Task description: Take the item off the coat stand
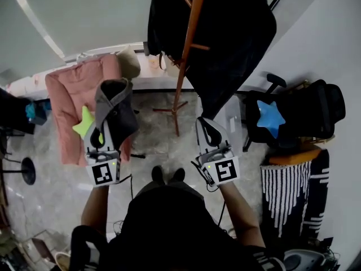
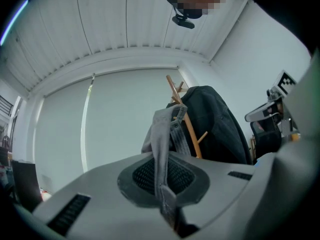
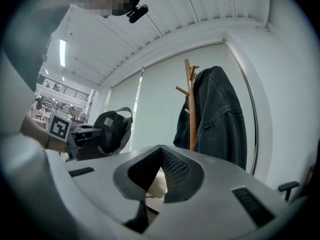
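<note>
Head view looking steeply down: a person holds two grippers at frame centre, over a grey marbled floor. The L gripper point(image 1: 103, 134), centre-left, has its jaws pressed fully together on the thin grey strap of a dark grey cap point(image 1: 115, 109). The cap hangs up and over the jaw tips, off the coat stand and well apart from it. In the left gripper view the strap runs up the middle of the frame betw. the mesh pads, w/ a fold of grey fabric above them. The R gripper point(image 1: 206, 127), centre-right, has its jaws together w/ nothing betw. them. In the right gripper view the tips meet in a point at lower centre, and the cap shows at mid-left. The wooden coat stand point(image 1: 189, 44) rises at top centre. A dark jacket point(image 1: 237, 33) hangs on it, filling the upper centre-right. At left, a pink garment point(image 1: 76, 100) is draped over a seat, and a green star cushion point(image 1: 84, 123) sits just beside the cap. At right, a black office chair point(image 1: 316, 112) carries a blue star cushion point(image 1: 269, 117). A black-and-white striped cloth point(image 1: 287, 191) hangs at lower right.
</note>
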A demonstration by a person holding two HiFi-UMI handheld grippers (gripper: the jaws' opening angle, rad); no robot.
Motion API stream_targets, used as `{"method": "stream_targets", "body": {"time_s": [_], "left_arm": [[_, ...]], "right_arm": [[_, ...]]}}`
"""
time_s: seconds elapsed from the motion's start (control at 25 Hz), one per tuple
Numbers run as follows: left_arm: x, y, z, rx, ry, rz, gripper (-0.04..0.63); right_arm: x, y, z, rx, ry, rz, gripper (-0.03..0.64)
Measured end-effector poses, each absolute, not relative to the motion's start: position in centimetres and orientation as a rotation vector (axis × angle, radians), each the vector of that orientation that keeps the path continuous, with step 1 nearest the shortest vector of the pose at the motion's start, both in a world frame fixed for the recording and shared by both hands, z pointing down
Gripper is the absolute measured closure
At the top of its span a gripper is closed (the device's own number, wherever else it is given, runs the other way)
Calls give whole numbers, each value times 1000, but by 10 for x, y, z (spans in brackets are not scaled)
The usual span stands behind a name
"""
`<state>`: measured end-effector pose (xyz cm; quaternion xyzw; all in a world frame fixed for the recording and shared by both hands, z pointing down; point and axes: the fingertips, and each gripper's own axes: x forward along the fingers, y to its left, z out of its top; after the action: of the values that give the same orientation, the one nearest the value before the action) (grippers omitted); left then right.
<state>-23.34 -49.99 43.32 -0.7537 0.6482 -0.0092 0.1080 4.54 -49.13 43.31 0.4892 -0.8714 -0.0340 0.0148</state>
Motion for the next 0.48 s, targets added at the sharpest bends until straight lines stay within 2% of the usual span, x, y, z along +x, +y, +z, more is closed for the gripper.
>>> {"method": "stream_targets", "body": {"time_s": [0.48], "left_arm": [[-238, -483, 458, -2233, 1924, -66, 571]], "right_arm": [[55, -495, 452, 1568, -2622, -64, 598]]}}
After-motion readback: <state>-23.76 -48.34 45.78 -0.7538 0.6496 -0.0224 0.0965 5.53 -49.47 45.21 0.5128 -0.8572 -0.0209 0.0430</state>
